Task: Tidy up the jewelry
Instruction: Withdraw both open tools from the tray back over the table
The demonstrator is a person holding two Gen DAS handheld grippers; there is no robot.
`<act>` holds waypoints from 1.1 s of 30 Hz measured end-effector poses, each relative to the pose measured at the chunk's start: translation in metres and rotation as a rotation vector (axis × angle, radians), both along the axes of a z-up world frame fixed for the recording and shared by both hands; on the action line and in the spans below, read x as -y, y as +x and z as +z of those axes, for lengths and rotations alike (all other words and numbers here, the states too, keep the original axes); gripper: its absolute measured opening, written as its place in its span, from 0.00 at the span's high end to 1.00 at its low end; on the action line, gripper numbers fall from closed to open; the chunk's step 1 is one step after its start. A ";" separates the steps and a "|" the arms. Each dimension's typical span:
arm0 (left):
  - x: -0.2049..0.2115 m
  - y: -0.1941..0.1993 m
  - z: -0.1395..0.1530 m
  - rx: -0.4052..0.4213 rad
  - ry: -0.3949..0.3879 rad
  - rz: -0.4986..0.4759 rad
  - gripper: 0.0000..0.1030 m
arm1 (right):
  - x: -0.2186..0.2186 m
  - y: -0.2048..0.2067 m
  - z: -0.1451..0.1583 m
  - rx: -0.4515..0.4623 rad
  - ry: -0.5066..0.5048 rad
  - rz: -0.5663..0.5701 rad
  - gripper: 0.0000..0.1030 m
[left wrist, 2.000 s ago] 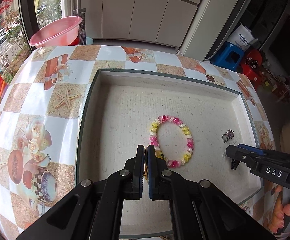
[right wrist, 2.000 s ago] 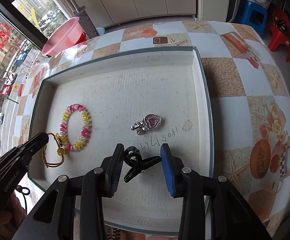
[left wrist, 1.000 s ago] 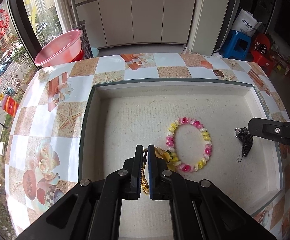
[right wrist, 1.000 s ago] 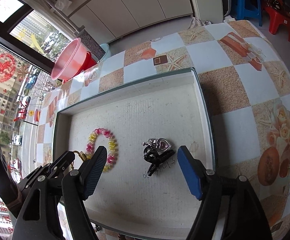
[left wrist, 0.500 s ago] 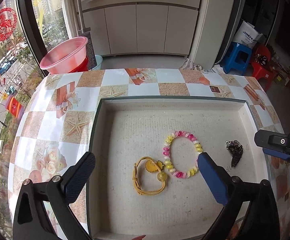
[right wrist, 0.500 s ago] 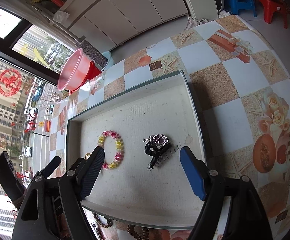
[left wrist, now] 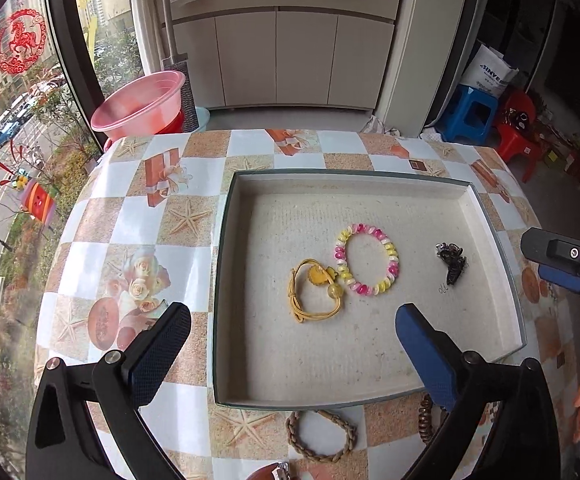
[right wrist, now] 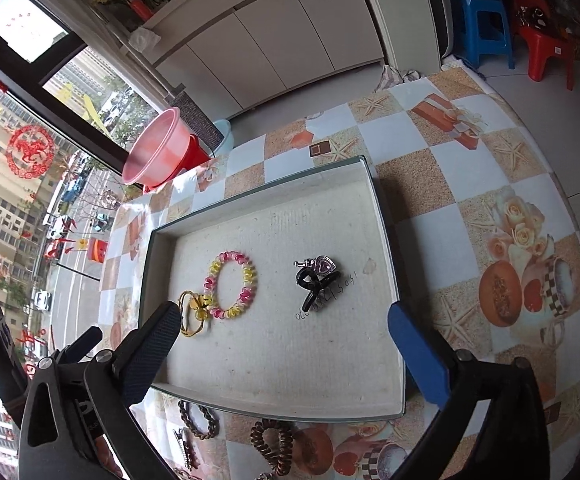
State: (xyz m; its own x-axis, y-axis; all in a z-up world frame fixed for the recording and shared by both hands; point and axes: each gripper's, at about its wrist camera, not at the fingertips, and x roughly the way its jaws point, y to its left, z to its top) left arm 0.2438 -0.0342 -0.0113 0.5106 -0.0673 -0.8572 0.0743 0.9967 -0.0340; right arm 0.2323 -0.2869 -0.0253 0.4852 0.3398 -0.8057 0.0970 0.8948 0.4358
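Left wrist view: left gripper [left wrist: 290,336] now stands wide open and empty, raised back from the tray [left wrist: 370,398]; two seconds ago its jaws were pinched shut on the yellow cord bracelet [left wrist: 314,292], which now lies flat on the tray floor. It is a thin looped elastic with a yellow charm and an amber bead, touching the pink-and-yellow coil bracelet [left wrist: 367,259], a glossy spiral ring. Right gripper [right wrist: 286,328] is likewise spread wide and empty; earlier it straddled the black hair claw [right wrist: 315,283], now left on the floor towards the tray's right side, against the silver heart pendant [right wrist: 324,264] with its pink stone. Tray floor is pale, with a fine ribbed texture, low walls and a glass-green rim. Both grippers hover over the near edge, fingers pointing into the tray. Outside it, on the glossy checked tablecloth [left wrist: 138,224], lie a braided rope bracelet [left wrist: 320,436] and a brown coil tie [right wrist: 272,446].
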 end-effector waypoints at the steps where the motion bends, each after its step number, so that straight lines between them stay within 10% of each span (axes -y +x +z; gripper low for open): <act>1: -0.003 -0.006 0.002 -0.004 0.004 0.002 0.00 | -0.001 -0.003 0.003 -0.005 -0.003 0.008 0.00; 33: -0.052 -0.139 -0.061 -0.250 0.000 0.011 0.00 | -0.055 -0.164 -0.048 -0.283 -0.121 0.100 0.00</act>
State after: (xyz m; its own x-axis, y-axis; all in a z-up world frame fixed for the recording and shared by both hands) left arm 0.1048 0.0176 -0.0720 0.2835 -0.0625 -0.9569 0.0525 0.9974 -0.0496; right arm 0.0681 -0.2318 -0.0737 0.2053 0.2684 -0.9412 0.1076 0.9496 0.2943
